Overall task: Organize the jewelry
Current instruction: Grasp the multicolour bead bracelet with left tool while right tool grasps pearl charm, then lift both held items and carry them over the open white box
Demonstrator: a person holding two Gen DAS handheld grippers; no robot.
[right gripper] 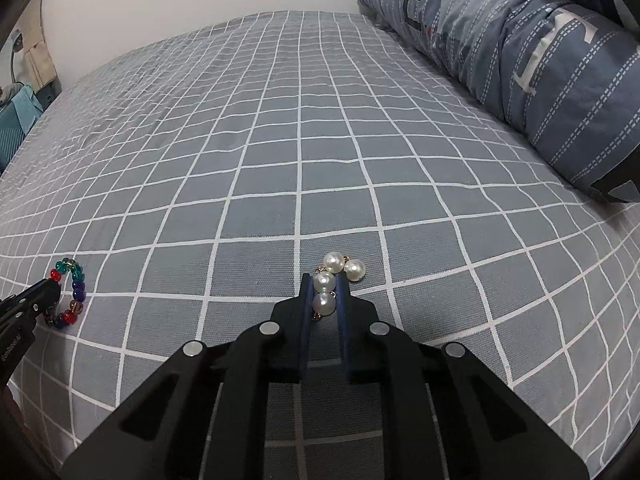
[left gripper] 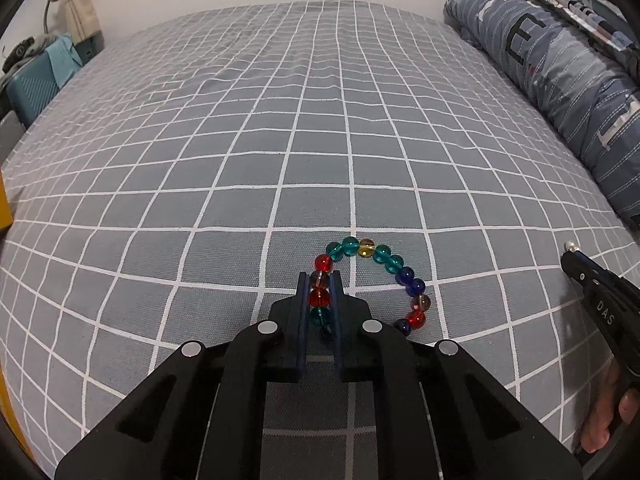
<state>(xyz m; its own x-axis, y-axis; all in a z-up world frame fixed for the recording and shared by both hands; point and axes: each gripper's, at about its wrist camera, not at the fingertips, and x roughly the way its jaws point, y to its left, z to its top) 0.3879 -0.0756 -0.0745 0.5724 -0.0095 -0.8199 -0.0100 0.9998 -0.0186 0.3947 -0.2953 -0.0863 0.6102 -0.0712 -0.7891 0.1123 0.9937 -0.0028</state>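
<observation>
Left gripper [left gripper: 320, 296]: my jaws pinch the coloured bead bracelet [left gripper: 384, 264], lying on the bed [left gripper: 240, 140].
Right gripper [right gripper: 324, 296]: jaws clamp the pearl bracelet [right gripper: 336, 276], near centre.
Progress: early, I judge; both pieces gripped, no storage place visible.

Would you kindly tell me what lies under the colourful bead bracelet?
The grey checked bedsheet lies under the bead bracelet; the left hand-held gripper hides its near beads.
</observation>
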